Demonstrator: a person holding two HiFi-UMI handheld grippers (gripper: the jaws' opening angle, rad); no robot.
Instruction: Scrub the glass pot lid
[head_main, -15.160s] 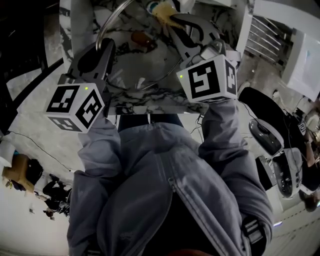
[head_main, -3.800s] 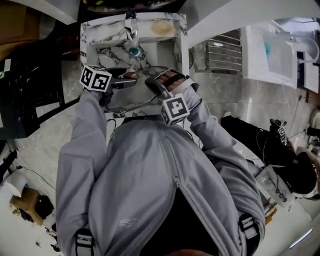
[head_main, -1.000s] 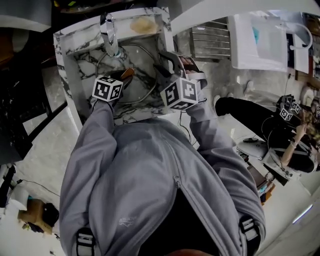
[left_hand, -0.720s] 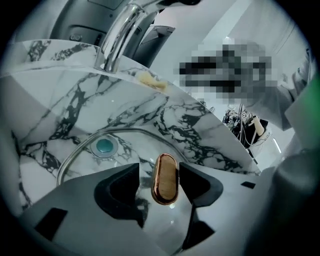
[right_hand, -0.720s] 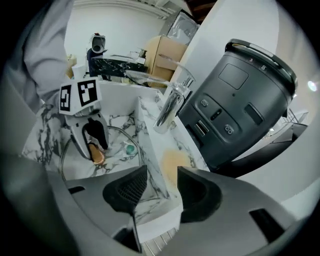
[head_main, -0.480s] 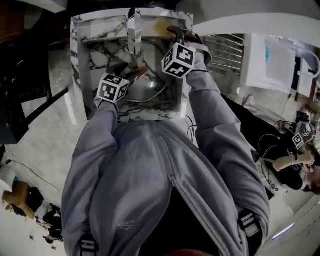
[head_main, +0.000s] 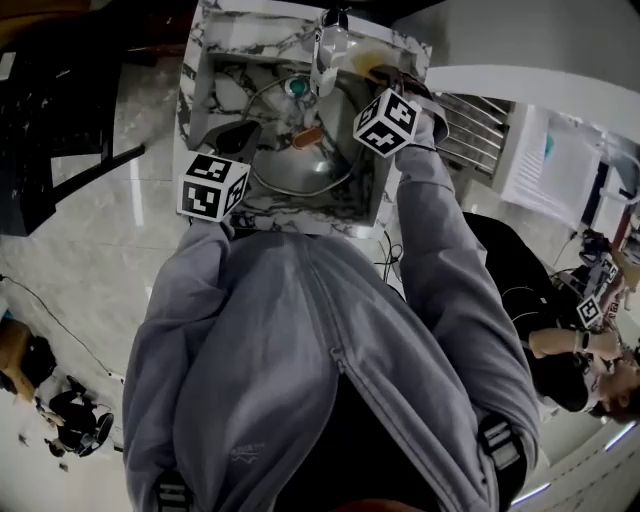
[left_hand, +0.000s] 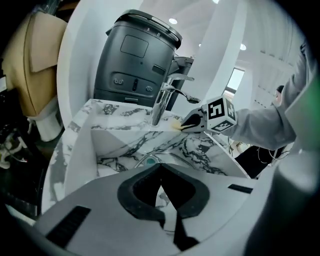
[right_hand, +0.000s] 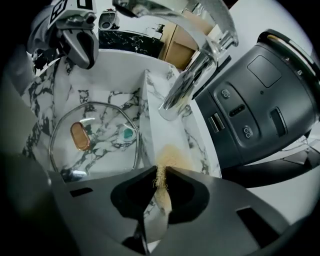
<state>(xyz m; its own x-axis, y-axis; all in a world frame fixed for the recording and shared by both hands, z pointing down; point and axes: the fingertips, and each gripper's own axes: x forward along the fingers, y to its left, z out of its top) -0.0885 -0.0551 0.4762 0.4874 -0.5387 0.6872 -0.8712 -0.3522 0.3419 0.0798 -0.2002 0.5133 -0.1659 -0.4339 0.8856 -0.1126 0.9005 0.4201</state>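
Head view is filled at its near side by the person's grey jacket (head_main: 300, 350), beyond which the marble sink (head_main: 300, 215) is seen. Nearest, over the sink's near left corner, the left gripper (left_hand: 161, 172) is held clear of everything. Its jaws have just been closing and are pressed together with nothing between them.

Further in, the glass pot lid (right_hand: 107, 150) lies in the basin with its copper knob (right_hand: 80, 136) upward, touched by neither gripper. At the far right corner of the sink's ledge, just beside the faucet (right_hand: 190, 85), the jaws of the right gripper (right_hand: 161, 170) have just been closing and are pinched on a tan fibrous scrubber (right_hand: 170, 152).

The step in hand is judged to be the fetching of the scrubber; scrubbing is not yet begun. Next, the scrubber must be lifted off the ledge and brought down onto the glass. The lid will probably need steadying by the left gripper, since smooth glass may slide.

The lid's near rim is cut off by the right gripper's body, and whether the lid lies flat cannot be told.
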